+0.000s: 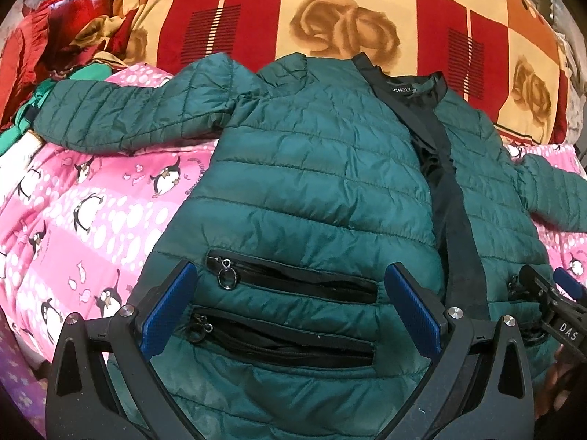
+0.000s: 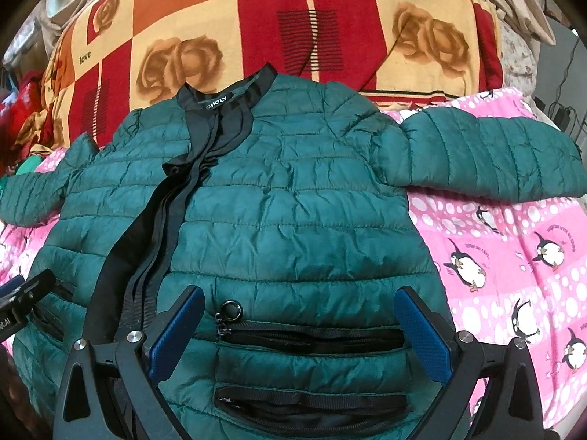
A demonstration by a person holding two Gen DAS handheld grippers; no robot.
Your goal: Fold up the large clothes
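Observation:
A dark green quilted jacket (image 1: 312, 154) (image 2: 293, 201) lies flat and front-up, its black zip placket (image 1: 451, 198) (image 2: 157, 220) running down the middle. Both sleeves spread outward: one sleeve (image 1: 121, 110) to the left, the other sleeve (image 2: 477, 154) to the right. My left gripper (image 1: 290, 293) hovers open over the left zip pockets (image 1: 293, 282) near the hem, holding nothing. My right gripper (image 2: 299, 304) is open over the right-side pockets (image 2: 312, 337), also holding nothing. Each gripper shows at the edge of the other's view.
The jacket rests on a pink penguin-print blanket (image 1: 73, 220) (image 2: 513, 256). Behind it rises a red, orange and cream checked blanket (image 1: 330, 11) (image 2: 256, 36) with rose prints. A heap of red and green clothes (image 1: 44, 36) sits at the far left. Cables (image 2: 565, 110) hang at the far right.

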